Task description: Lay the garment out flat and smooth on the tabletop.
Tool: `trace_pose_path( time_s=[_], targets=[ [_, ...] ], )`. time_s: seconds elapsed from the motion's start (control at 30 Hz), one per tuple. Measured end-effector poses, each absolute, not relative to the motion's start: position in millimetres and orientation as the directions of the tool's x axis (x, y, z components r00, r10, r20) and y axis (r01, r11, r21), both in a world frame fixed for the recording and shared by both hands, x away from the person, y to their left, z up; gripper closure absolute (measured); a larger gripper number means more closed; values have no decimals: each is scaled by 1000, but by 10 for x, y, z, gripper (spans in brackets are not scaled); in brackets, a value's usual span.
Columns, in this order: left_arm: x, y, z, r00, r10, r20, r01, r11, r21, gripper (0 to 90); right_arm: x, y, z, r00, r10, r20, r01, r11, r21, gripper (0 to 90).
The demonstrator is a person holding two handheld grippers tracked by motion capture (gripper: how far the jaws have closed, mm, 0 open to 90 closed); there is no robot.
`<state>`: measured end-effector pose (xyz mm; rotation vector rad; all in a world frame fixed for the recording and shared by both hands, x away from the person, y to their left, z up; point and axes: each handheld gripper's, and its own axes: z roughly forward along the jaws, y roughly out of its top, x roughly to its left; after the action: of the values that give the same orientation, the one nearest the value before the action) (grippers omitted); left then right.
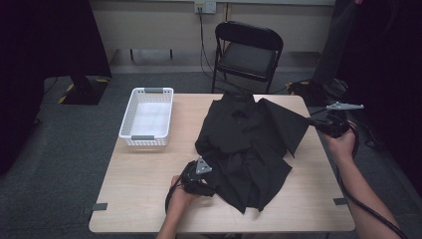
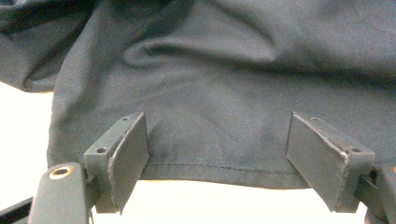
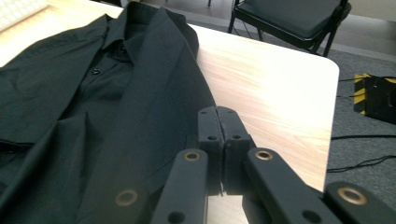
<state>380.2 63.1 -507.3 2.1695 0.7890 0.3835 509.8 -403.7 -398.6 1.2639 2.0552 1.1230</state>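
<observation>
A black button-up shirt point(image 1: 249, 144) lies crumpled on the wooden table point(image 1: 144, 189), collar toward the far edge. My right gripper point(image 1: 312, 121) is at the table's right edge, shut on a part of the shirt that it draws out into a taut point. In the right gripper view the jaws point(image 3: 218, 112) are pressed together with the shirt point(image 3: 93, 93) running up to them. My left gripper point(image 1: 211, 188) rests at the shirt's near left side. Its jaws point(image 2: 217, 140) are open and straddle the stitched hem of the shirt point(image 2: 210, 70) without pressing it.
A white plastic basket point(image 1: 148, 117) stands at the table's far left. A black folding chair point(image 1: 249, 50) is behind the table. Cables and a black-and-yellow block point(image 3: 373, 93) lie on the floor to the right. Bare tabletop shows on the near left.
</observation>
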Motion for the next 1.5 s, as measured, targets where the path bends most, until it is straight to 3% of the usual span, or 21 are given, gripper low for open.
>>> trace_pose_path(
  time_s=[0.67, 0.83, 1.0, 1.2, 1.5],
  targets=[
    [3801, 630, -5073, 761, 649, 17, 412, -503, 760, 206, 5138, -4431, -3972, -331, 943, 36, 491, 139, 860, 874],
    [3800, 629, -5073, 761, 649, 18, 412, -503, 760, 205, 5102, -4459, -3972, -298, 954, 36, 459, 110, 881, 547],
    [3801, 629, -5074, 761, 648, 17, 412, -504, 759, 204, 5026, -4354, -3998, -362, 930, 65, 433, 106, 895, 362],
    [3800, 628, -5074, 762, 647, 18, 411, -505, 759, 200, 4941, -4135, -4056, -453, 888, 77, 411, 132, 902, 213],
    [3802, 627, -5074, 763, 646, 16, 411, -506, 758, 197, 4783, -3935, -4186, -528, 846, 72, 418, 185, 890, 139]
  ],
)
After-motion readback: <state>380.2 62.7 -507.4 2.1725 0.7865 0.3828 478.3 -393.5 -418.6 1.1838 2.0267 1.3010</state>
